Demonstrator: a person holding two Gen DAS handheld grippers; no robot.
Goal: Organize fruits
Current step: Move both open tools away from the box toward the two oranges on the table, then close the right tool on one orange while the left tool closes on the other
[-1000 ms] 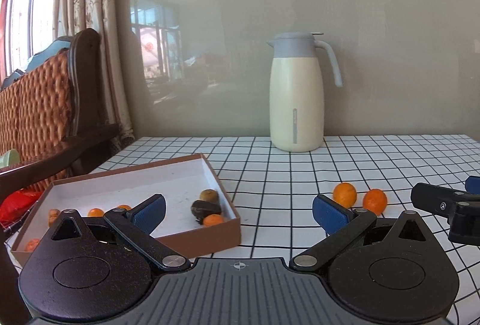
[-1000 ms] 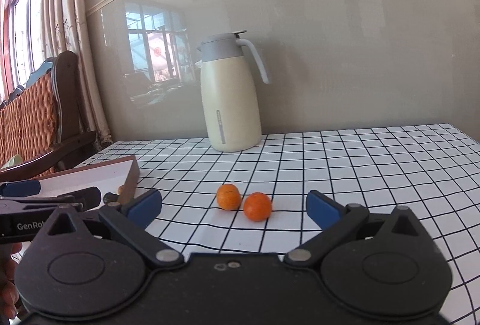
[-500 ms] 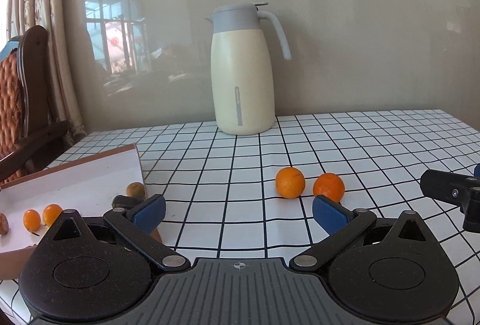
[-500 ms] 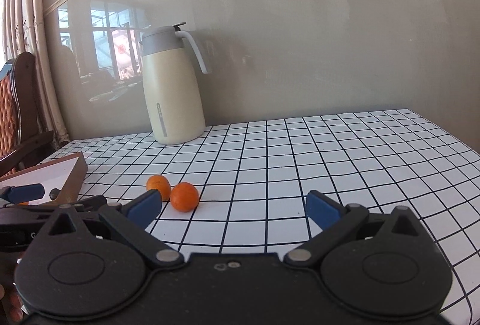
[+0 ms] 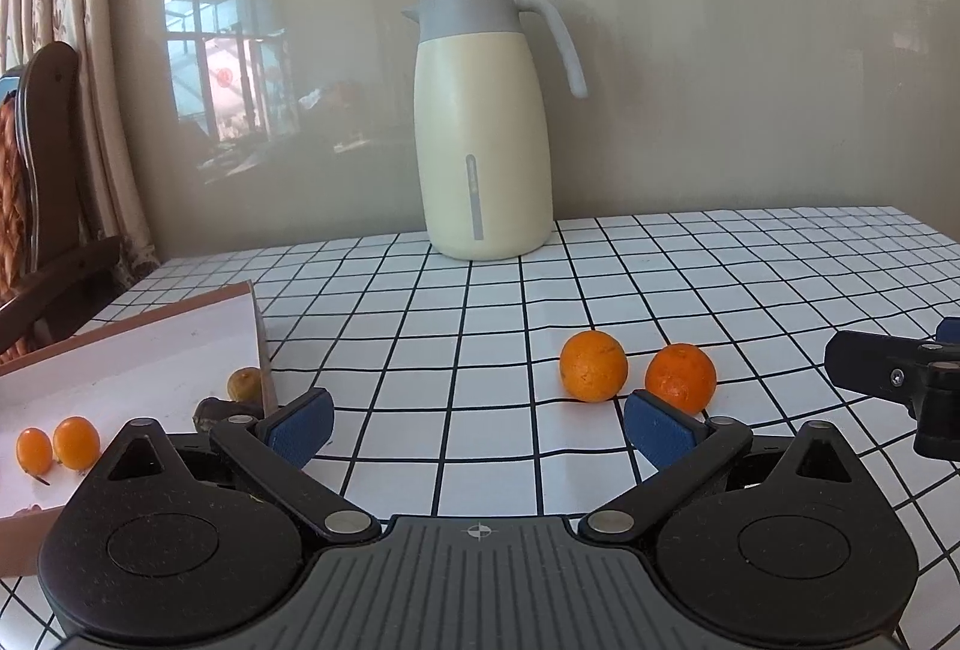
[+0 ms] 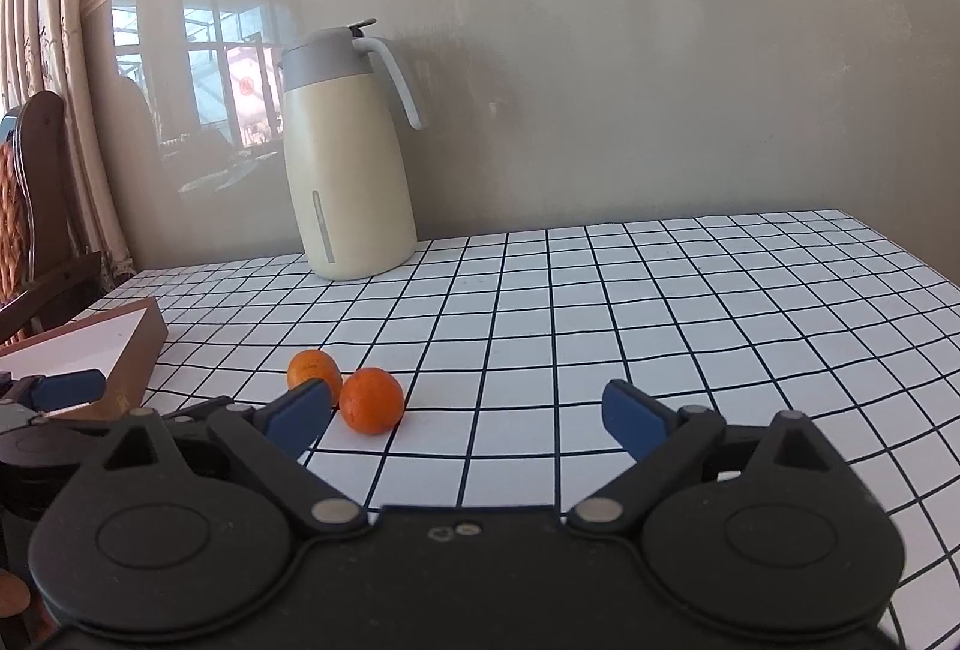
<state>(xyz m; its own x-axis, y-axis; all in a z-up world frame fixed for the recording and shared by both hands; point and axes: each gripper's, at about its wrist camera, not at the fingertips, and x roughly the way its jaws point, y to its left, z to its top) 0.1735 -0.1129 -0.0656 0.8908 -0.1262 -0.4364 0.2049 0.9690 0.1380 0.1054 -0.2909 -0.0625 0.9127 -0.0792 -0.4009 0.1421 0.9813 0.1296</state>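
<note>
A chair (image 5: 42,230) and curtain (image 5: 72,50) are seen at the far left, beside the worktop (image 5: 750,278), which is covered by a white cloth with a black grid. A shallow brown box (image 5: 150,350) with a white inside is set on the worktop's left part; two small orange fruits (image 5: 57,447) are seen in it, touching each other, and near its right wall a dull yellowish fruit (image 5: 245,384) and a dark one (image 5: 219,413) are partly hidden behind the tool. The left tool (image 5: 477,425) is held low over the worktop, its blue pads spread wide with only bare cloth between them. A cream jug (image 5: 483,158) with a grey lid and handle is stood upright at the back, against the wall. Two oranges (image 5: 594,366) are laid on the cloth just beside each other, well apart from the box: the paler one to the left, the deeper orange one (image 5: 681,378) to the right, just past the left tool's right pad. In the right wrist view the same pair (image 6: 372,400) is seen just beyond the right tool's left pad, the paler fruit partly covered by it. The right tool (image 6: 468,413) is also spread wide; its jaws have just been closing a little, and nothing is held between them. Its black finger is seen at the right edge of the left wrist view.
</note>
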